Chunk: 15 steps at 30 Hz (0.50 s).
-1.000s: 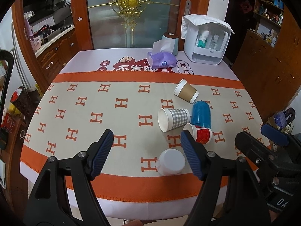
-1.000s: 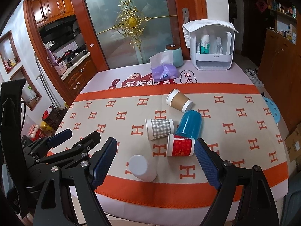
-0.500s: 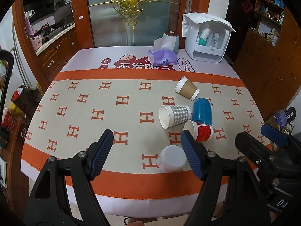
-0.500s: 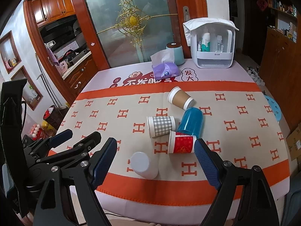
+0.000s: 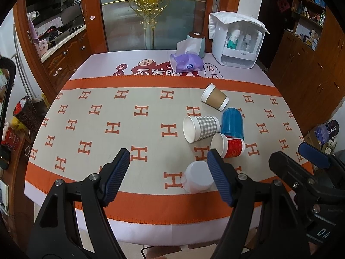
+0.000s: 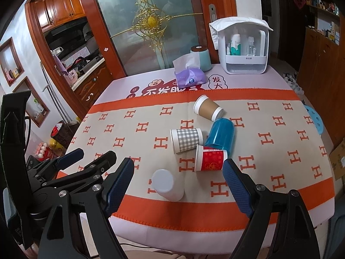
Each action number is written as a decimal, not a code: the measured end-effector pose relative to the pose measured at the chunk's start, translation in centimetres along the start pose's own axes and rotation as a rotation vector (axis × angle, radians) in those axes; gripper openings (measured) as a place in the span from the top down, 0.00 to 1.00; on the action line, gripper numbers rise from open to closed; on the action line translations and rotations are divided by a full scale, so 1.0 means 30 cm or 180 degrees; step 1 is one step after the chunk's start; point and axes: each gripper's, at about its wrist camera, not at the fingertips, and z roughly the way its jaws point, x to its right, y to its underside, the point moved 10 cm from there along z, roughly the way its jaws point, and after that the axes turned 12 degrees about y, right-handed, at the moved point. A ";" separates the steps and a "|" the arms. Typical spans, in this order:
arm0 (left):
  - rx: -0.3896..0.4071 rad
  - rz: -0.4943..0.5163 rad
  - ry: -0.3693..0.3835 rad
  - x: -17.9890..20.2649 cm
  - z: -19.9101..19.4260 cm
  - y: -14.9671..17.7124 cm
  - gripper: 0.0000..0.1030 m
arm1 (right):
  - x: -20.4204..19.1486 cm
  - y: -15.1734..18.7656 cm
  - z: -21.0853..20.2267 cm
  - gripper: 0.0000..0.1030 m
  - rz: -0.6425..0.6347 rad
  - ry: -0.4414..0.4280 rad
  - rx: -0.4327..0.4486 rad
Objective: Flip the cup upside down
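Both the left gripper (image 5: pixel 168 172) and right gripper (image 6: pixel 179 179) are wide apart; approach the red cup (image 6: pixel 210 158) at 1 o'clock, gripping its wall.

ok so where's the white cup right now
The white cup stands upside down near the table's front edge, on the orange border, just front-left of the red cup in the right wrist view.

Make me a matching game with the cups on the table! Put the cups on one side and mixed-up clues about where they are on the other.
Cups:
1. brown cup
2. blue cup
3. white cup
4. checked cup

Clues:
A. standing upside down, nearest the grippers
B. lying down, nearest the tissue pack
C. lying left of the blue one
D. lying between the brown and red cup

Pairs: 1-B, 2-D, 3-A, 4-C
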 end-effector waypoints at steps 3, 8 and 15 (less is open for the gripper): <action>-0.0007 0.0002 0.0001 0.000 -0.001 0.003 0.30 | -0.006 0.013 -0.004 0.17 0.0012 -0.0001 -0.0007; -0.0009 0.0005 -0.0001 -0.001 -0.002 0.004 0.30 | -0.003 0.013 -0.006 0.17 0.0019 -0.0008 -0.0014; -0.0009 0.0005 -0.0002 0.000 -0.001 0.006 0.30 | -0.002 0.014 -0.006 0.17 0.0022 -0.0010 -0.0018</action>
